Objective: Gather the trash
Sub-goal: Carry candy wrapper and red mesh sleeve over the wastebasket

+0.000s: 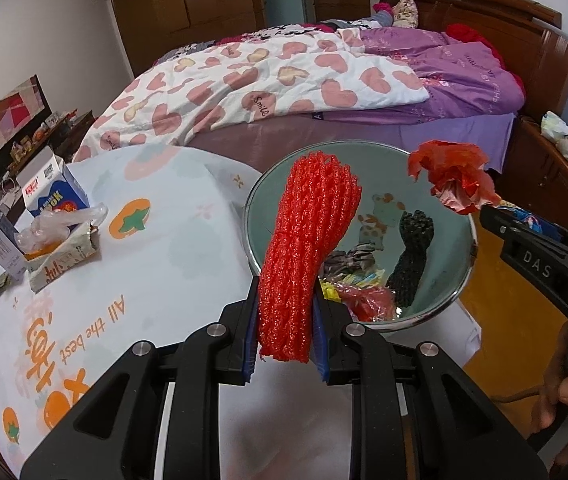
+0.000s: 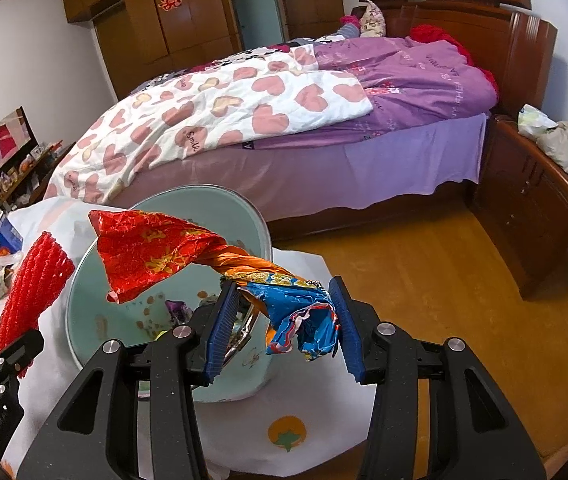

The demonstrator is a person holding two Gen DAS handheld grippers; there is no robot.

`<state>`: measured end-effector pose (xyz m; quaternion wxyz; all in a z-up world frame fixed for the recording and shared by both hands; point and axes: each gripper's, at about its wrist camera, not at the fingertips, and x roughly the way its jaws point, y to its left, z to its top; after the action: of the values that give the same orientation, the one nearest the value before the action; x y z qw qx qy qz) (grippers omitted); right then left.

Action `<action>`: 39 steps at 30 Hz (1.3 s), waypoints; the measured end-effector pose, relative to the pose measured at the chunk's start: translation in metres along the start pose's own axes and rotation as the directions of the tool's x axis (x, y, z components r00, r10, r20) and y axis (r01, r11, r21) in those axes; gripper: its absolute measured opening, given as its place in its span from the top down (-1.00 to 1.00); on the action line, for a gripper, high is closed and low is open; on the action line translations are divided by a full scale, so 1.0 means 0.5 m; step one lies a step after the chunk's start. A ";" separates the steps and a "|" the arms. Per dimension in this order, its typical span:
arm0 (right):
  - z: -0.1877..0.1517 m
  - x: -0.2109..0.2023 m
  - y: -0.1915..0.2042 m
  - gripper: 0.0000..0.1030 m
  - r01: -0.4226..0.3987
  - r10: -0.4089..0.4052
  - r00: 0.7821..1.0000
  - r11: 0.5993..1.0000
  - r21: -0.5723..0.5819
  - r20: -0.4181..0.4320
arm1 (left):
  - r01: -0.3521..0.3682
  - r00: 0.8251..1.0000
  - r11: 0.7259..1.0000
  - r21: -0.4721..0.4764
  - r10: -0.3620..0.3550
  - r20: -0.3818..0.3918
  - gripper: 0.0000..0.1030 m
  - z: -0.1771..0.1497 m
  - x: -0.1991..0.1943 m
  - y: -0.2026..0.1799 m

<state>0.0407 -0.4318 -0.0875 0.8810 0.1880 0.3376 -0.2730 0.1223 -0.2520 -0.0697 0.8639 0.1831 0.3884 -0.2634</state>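
My left gripper (image 1: pixel 286 292) is shut on a red foam net sleeve (image 1: pixel 312 220), which stands upright between the blue pads in front of a pale green round bin (image 1: pixel 384 168). The bin holds a black net, wrappers and other scraps. In the right wrist view my right gripper (image 2: pixel 284 284) is shut on a twisted red, orange and blue foil wrapper (image 2: pixel 148 252). The wrapper sticks out over the rim of the bin (image 2: pixel 204 190). The red net (image 2: pixel 32 280) and left gripper (image 2: pixel 8 340) show at the left. The left wrist view has the right gripper (image 1: pixel 488 212) and its wrapper (image 1: pixel 452 180) over the bin's right edge.
The bin stands on a table with a white cloth (image 1: pixel 156 280) printed with orange fruit. A milk carton (image 1: pixel 54 188) and a paper bag with clear plastic (image 1: pixel 60 240) sit at its left. A bed (image 2: pixel 284 120), a wooden nightstand (image 2: pixel 532 208) and wood floor (image 2: pixel 424 280) lie beyond.
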 end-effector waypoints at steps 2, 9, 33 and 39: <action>0.000 0.007 0.003 0.08 0.002 -0.002 1.000 1.000 0.000 -0.010 | 0.008 1.000 1.000 -0.011 -0.008 -0.013 0.56 0.002 0.010 0.001; 0.009 0.019 0.014 0.08 -0.004 0.004 1.000 1.000 -0.014 -0.009 | 0.022 0.999 1.000 -0.006 -0.022 -0.026 0.56 0.015 0.030 -0.017; 0.043 0.054 0.027 0.08 0.021 -0.021 1.000 0.998 -0.058 0.009 | 0.025 0.998 1.000 -0.017 -0.026 -0.060 0.56 0.036 0.073 -0.039; 0.045 0.065 0.023 0.08 0.026 -0.026 1.000 0.998 -0.058 0.001 | 0.017 0.997 1.000 -0.017 -0.018 -0.075 0.56 0.043 0.094 -0.051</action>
<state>0.0791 -0.4459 -0.0930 0.8824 0.1580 0.3478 -0.2747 0.1459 -0.2979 -0.0949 0.8478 0.1825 0.4244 -0.2605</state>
